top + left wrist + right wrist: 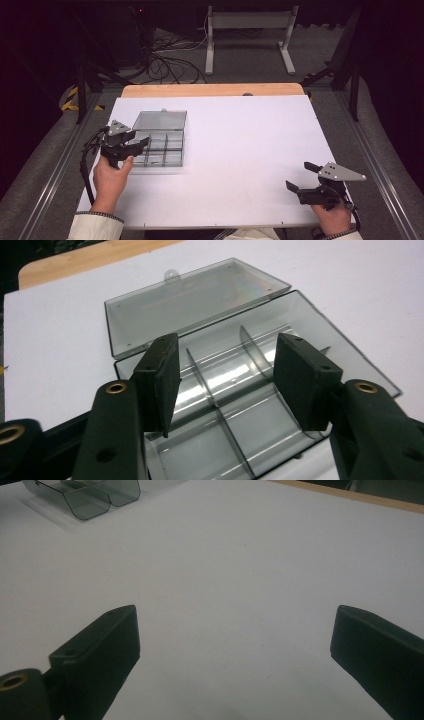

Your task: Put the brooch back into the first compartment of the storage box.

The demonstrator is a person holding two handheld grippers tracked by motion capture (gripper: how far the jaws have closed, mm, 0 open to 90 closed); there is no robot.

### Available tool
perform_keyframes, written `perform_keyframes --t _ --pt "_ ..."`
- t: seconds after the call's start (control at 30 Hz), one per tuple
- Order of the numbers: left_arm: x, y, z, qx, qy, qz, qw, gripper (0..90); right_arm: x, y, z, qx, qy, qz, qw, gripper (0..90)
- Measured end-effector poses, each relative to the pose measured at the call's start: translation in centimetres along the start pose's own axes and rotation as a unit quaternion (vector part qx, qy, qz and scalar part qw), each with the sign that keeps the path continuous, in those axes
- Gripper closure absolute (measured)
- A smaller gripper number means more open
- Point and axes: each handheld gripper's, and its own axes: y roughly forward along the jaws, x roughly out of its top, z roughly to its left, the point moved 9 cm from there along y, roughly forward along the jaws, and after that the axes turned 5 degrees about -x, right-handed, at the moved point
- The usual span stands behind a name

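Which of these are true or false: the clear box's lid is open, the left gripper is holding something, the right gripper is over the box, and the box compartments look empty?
1. The compartment box has its lid open. True.
2. The left gripper holds something. False: its jaws stand apart, empty, over the box.
3. The right gripper is over the box. False: it is over bare table, far from the box.
4. The visible compartments look empty. True.

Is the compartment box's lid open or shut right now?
Open: the lid lies flat behind the compartment box, whose dividers show.
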Motion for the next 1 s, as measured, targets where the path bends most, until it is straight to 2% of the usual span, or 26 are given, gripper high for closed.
perform_keyframes --t 0.27,0.57,0.7,0.83,1.0 --pt "0.4 -1.6 -2.2 -0.021 0.008 -0.03 0.9993 39.5 0.0 0.0 0.1 0.002 -0.002 0.0 1.0 6.3" --pt "0.3 -3.2 -4.2 -0.029 0.031 -0.061 0.9972 32.3 0.1 0.0 0.1 0.005 -0.003 -0.003 1.0 6.1" --pt "0.1 -3.9 -4.9 -0.039 0.034 -0.078 0.9956 29.3 0.1 -0.1 0.1 0.005 -0.004 -0.005 1.0 6.1" --pt "-0.3 -4.5 -5.7 -0.056 0.028 -0.097 0.9933 26.0 0.1 0.0 0.2 0.006 -0.005 -0.004 1.0 6.1" --pt "-1.0 -5.1 -6.1 -0.065 0.022 -0.117 0.9907 21.6 0.1 0.0 0.3 0.008 -0.005 -0.005 0.9999 6.1"
